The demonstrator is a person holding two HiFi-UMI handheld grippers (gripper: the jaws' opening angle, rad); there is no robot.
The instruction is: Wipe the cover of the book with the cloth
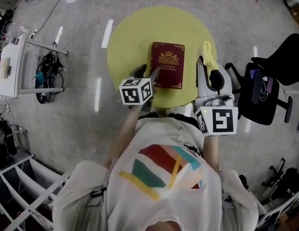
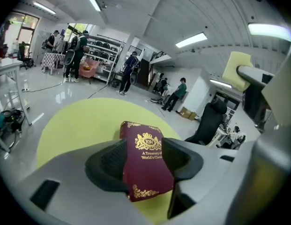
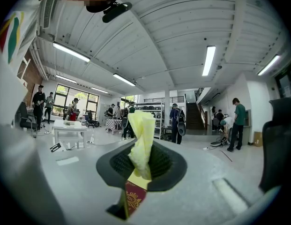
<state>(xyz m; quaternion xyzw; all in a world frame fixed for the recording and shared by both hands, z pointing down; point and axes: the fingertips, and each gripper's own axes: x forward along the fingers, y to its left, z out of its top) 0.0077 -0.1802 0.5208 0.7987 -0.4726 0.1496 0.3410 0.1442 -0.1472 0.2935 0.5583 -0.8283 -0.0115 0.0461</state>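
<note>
A maroon book (image 1: pixel 167 64) with gold print lies flat in the middle of the round yellow table (image 1: pixel 130 32). My left gripper (image 1: pixel 147 73) hovers at the book's near left corner. In the left gripper view the book (image 2: pixel 146 165) shows between the two black fingers (image 2: pixel 110 162), which stand wide apart; the left gripper (image 2: pixel 144 159) is open. My right gripper (image 1: pixel 210 67) is at the table's right edge, shut on a yellow cloth (image 1: pixel 208 56). In the right gripper view the cloth (image 3: pixel 141 142) stands up from the closed right gripper (image 3: pixel 143 165), with the book (image 3: pixel 133 198) below.
A black office chair (image 1: pixel 269 88) stands close on the right of the table. On the left are a white stand (image 1: pixel 12 66) and a bundle of cables (image 1: pixel 48 71) on the floor. Several people (image 2: pixel 129 71) stand far off in the hall.
</note>
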